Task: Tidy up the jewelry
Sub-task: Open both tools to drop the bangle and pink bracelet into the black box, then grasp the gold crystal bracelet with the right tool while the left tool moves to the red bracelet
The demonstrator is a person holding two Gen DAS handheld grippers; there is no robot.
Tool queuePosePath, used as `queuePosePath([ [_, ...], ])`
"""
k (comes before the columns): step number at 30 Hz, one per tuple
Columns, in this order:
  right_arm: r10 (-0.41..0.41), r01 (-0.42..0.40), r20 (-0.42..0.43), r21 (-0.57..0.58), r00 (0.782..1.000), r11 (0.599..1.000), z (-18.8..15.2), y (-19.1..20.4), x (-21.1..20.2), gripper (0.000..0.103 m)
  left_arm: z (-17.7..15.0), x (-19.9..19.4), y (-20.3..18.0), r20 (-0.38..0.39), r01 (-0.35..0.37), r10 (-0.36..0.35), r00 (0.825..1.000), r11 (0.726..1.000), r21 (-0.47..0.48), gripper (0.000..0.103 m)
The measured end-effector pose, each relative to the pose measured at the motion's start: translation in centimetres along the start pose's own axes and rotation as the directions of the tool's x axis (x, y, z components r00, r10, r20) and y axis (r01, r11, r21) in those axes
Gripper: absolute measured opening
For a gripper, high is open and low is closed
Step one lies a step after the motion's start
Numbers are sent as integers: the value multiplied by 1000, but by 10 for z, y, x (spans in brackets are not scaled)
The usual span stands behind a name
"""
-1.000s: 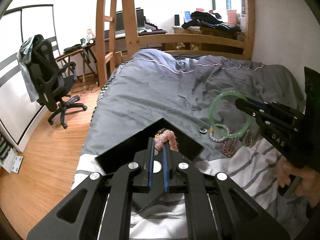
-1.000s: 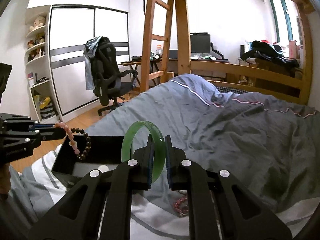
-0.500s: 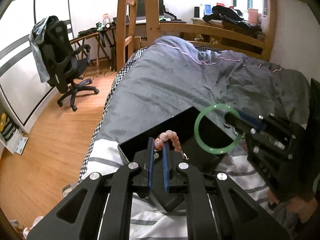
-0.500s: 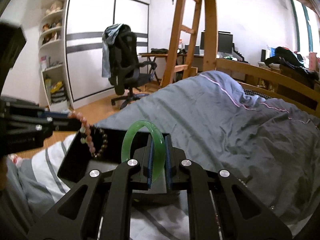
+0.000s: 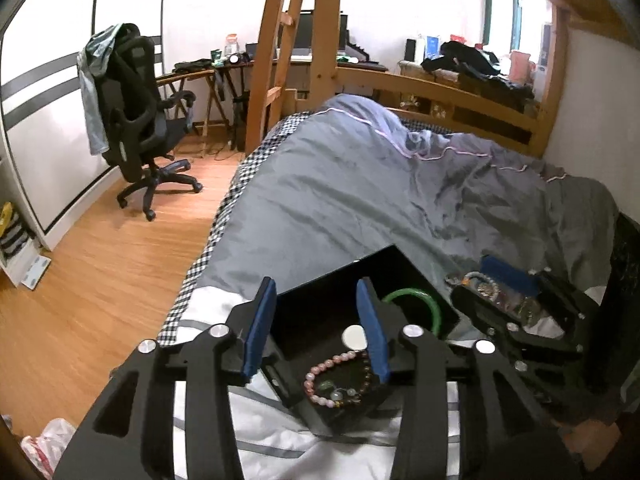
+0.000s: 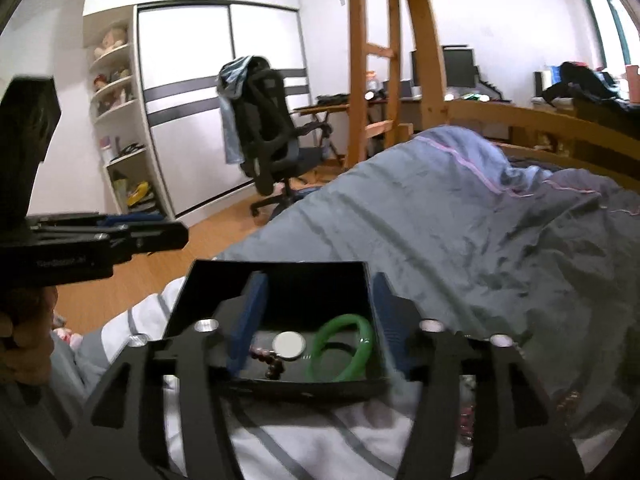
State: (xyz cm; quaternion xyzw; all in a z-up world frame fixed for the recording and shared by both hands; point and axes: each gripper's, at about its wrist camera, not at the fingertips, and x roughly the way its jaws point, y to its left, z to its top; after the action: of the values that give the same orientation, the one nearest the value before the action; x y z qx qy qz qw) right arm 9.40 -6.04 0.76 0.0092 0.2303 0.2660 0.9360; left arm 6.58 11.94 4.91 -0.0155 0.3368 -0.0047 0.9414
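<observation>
left tongs (image 5: 316, 324) apart, empty | right tongs (image 6: 316, 312) apart, empty | black box (image 6: 276, 276) on bed (image 5: 360, 200) | pink bead bracelet (image 5: 336, 380) at 6 o'clock inside (glossy) | green bangle (image 6: 344, 348) at 3 o'clock

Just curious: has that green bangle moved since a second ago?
Yes. It left the right tongs and dropped into the black box, where the bangle now lies beside a round disc.

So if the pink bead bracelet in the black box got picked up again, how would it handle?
The pink bead bracelet lies in a loose, uneven loop, so it probably droops when lifted. Its round beads look smooth and might slip between flat pads. It likely weighs little, given how small the beads are against the black box.
</observation>
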Motion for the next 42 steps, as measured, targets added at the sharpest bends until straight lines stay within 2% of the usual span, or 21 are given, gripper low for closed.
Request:
queuePosePath([
  [1, -15, 15, 7, 6, 1000, 1000, 1, -3, -4, 91, 0, -1, -3, 6, -2, 2, 1000, 1000, 8, 58],
  [2, -46, 46, 25, 23, 999, 999, 3, -8, -14, 95, -1, -2, -5, 14, -4, 4, 1000, 1000, 13, 77],
  [3, -71, 70, 41, 36, 997, 997, 4, -13, -23, 96, -1, -7, -10, 39, -5, 4, 999, 1000, 16, 88],
  [4, -89, 87, 44, 44, 995, 995, 6, -18, -28, 99, -1, -10, -12, 56, 0, -1, 998, 1000, 16, 91],
  [6, -153, 150, 40, 62, 987, 987, 9, -30, -45, 99, -1, -16, -18, 77, 17, -18, 997, 1000, 17, 97],
  [11, -262, 258, 15, 123, 965, 958, 9, -64, -89, 99, -6, -18, -36, 57, 85, -85, 995, 996, 14, 97],
  [15, -336, 334, -11, 148, 942, 931, -3, -84, -121, 99, -14, -16, -58, 31, 113, -115, 993, 992, 58, 97],
  [21, -391, 393, -52, 197, 919, 898, -22, -108, -143, 99, -36, -14, -99, -26, 180, -178, 984, 978, 106, 97],
  [25, -408, 414, -70, 194, 910, 889, -29, -115, -140, 99, -54, -9, -140, -53, 167, -159, 986, 952, 257, 97],
  [28, -407, 416, -81, 184, 910, 891, -33, -119, -132, 99, -61, 2, -161, -66, 176, -163, 984, 929, 325, 97],
  [35, -406, 417, -99, 133, 908, 899, -38, -123, -106, 99, -63, 40, -174, -156, 248, -208, 966, 916, 316, 97],
  [38, -398, 406, -87, 123, 913, 906, -36, -128, -91, 99, -68, 61, -185, -199, 241, -182, 963, 913, 329, 97],
  [39, -396, 404, -80, 124, 915, 906, -35, -131, -86, 98, -69, 66, -187, -212, 232, -167, 963, 913, 336, 90],
  [41, -379, 388, -94, 130, 921, 912, -34, -136, -74, 89, -73, 80, -191, -270, 250, -160, 949, 906, 342, 74],
  [42, -367, 380, -112, 133, 924, 916, -35, -139, -68, 76, -74, 85, -191, -293, 261, -163, 942, 905, 336, 69],
])
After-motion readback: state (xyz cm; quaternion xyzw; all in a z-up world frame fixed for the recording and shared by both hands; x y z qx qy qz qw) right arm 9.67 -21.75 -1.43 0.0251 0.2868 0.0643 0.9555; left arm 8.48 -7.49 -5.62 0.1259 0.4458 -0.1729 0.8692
